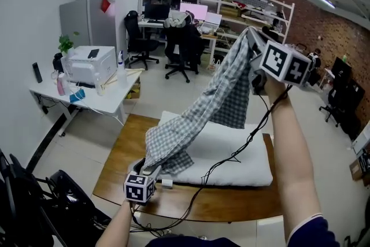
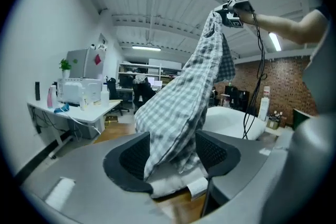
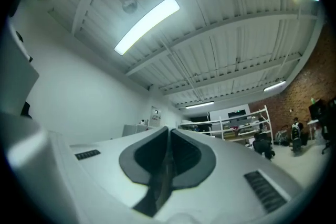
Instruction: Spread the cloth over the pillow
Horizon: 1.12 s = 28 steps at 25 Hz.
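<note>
A grey checked cloth (image 1: pixel 214 104) hangs in a long diagonal from high at the right down to the near left end of a white pillow (image 1: pixel 243 159), which lies on a low wooden table (image 1: pixel 115 165). My right gripper (image 1: pixel 254 49) is raised high and shut on the cloth's top corner; in the right gripper view its jaws (image 3: pixel 167 160) pinch a thin dark fold. My left gripper (image 1: pixel 151 170) sits low at the pillow's near corner. In the left gripper view its jaws (image 2: pixel 173 157) stand wide apart, with the cloth (image 2: pixel 184 107) hanging loose between them above the pillow (image 2: pixel 231 120).
A black cable (image 1: pixel 231 156) trails from the raised arm across the pillow. A white desk with a printer (image 1: pixel 87 66) stands at the left, office chairs (image 1: pixel 182 46) and shelves lie behind. Dark gear (image 1: pixel 34 199) fills the near left corner.
</note>
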Motion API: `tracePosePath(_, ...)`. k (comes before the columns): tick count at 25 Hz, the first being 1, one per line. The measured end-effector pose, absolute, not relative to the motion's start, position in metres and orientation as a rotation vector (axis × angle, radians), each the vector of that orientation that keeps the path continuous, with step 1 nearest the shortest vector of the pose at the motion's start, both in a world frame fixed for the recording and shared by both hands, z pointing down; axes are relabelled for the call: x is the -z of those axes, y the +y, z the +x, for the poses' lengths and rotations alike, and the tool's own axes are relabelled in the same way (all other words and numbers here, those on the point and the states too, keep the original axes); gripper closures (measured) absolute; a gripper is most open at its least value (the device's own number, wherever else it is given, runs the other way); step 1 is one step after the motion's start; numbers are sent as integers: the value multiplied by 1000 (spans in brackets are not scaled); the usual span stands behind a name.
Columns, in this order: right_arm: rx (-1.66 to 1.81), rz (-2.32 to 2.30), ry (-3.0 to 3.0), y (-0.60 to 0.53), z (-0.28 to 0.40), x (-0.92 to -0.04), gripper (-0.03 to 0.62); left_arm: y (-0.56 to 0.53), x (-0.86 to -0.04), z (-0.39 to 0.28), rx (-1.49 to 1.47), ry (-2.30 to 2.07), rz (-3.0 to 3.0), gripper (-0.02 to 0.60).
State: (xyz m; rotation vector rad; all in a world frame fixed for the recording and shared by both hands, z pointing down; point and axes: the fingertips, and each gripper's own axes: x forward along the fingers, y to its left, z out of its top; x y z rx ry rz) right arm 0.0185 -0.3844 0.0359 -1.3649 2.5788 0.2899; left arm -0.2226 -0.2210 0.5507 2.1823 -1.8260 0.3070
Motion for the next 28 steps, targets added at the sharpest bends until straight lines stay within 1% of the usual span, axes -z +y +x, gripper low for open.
tracePosePath(1, -283, -1390, 2572, -386, 29, -40, 571, -223, -557, -220, -356, -1841, 2182, 287)
tracePosePath(4, -252, -1446, 2554, -389, 53, -54, 571, -230, -580, -210, -458, -1836, 2183, 265)
tracePosePath(7, -231, -1495, 2539, -392, 71, -65, 571, -243, -599, -208, -524, -1860, 2166, 265)
tracePosePath(10, -224, -1547, 2528, -391, 91, -73, 571, -248, -606, -217, -474, -1922, 2097, 270)
tracePosePath(13, -223, -1589, 2519, -390, 108, -77, 571, -250, -607, -220, -452, -1917, 2085, 309)
tracePosePath(15, -220, -1608, 2515, -390, 116, -80, 571, -254, -602, -218, -454, -1911, 2107, 389)
tracePosePath(17, -220, -1631, 2510, -391, 125, -83, 571, -254, -590, -217, -433, -1922, 2130, 496)
tracePosePath(19, -215, -1657, 2500, -391, 135, -87, 571, -252, -579, -215, -396, -1906, 2166, 537)
tracePosePath(22, -199, -1691, 2475, -391, 152, -91, 571, -250, -561, -210, -304, -1845, 2237, 561)
tracePosePath(28, -178, -1763, 2416, -394, 188, -100, 571, -253, -512, -214, -99, -1706, 2345, 563)
